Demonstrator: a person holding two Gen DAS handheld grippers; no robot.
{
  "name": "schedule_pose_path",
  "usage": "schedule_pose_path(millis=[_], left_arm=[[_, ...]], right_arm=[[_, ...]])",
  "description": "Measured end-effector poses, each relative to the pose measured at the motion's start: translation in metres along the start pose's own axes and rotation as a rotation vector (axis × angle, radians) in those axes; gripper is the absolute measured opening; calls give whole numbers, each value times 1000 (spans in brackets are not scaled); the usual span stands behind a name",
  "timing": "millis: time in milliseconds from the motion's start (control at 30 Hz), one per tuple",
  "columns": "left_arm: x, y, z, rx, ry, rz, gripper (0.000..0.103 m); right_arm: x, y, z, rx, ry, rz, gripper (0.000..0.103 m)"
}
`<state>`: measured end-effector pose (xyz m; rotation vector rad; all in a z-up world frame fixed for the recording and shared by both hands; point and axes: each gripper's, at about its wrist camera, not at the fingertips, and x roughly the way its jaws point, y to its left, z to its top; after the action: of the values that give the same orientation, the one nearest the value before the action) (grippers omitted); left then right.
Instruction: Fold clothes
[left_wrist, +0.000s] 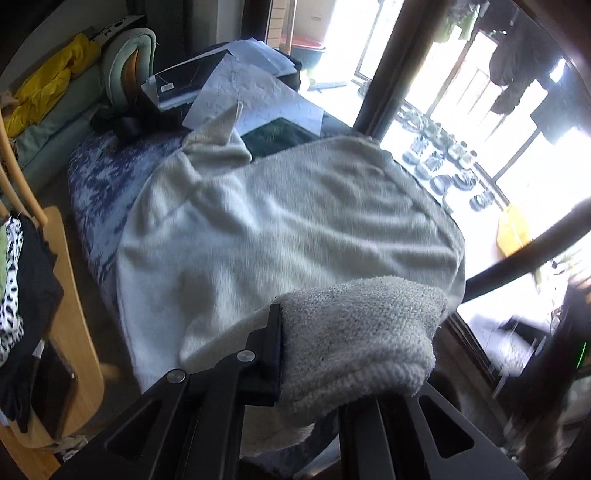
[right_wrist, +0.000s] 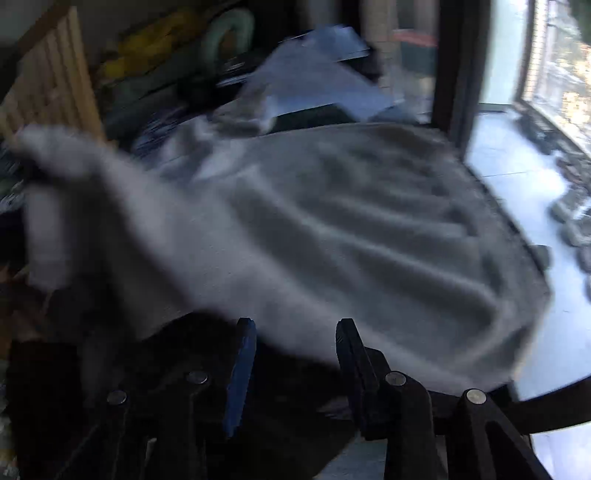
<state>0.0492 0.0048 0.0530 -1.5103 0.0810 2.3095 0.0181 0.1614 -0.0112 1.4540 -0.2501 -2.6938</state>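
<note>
- The white sweater (left_wrist: 280, 218) lies spread on the blue patterned bed (left_wrist: 99, 184), its long axis running from me toward the papers (left_wrist: 255, 92) at the far end.
- 1 sleeve (left_wrist: 218, 136) sticks up at that far end.
- My left tongs (left_wrist: 295, 354) are clamped on the sweater's ribbed cuff (left_wrist: 354, 339).
- My right tongs (right_wrist: 295, 369) stand parted, with no cloth pressed between the pads; the picture is blurred.
- A bright window (left_wrist: 480, 110) is to the right, a wooden chair (left_wrist: 70, 314) to the left.
</note>
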Motion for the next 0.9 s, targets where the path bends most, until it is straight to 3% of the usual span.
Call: schedule_pose_path(millis=[133,267,333,367,433,533,567,600,667,867,900], left_arm=[[-2,1,11,-6,-8,9,8],[-6,4,11,-2,-19,11,8],[-6,5,11,1,-21,17,8],[-6,5,11,-1,-21,17,8],[-6,6,12,-8,-20,14,8],[-7,5,12,-17,-20,15,8],[-7,5,12,-16,-19,17,8],[-8,5,11,-16,-18,17,8],[-9,5,11,-16,-19,15,8],[-10,8,13,-30,-20,4,8],[-9,9,14,-36,-21,1,8]], right_arm=[[58,40,13,-49,107,102,37],[102,37,28,32,148,169,37],[113,41,31,36,156,186,23],[117,46,32,25,166,192,2],[114,56,33,-2,148,202,2],[108,68,30,-14,146,215,7],[108,70,28,2,156,205,17],[108,71,27,28,155,216,35],[113,63,25,75,148,237,51],[120,64,26,222,72,219,51],[123,65,28,249,53,207,44]])
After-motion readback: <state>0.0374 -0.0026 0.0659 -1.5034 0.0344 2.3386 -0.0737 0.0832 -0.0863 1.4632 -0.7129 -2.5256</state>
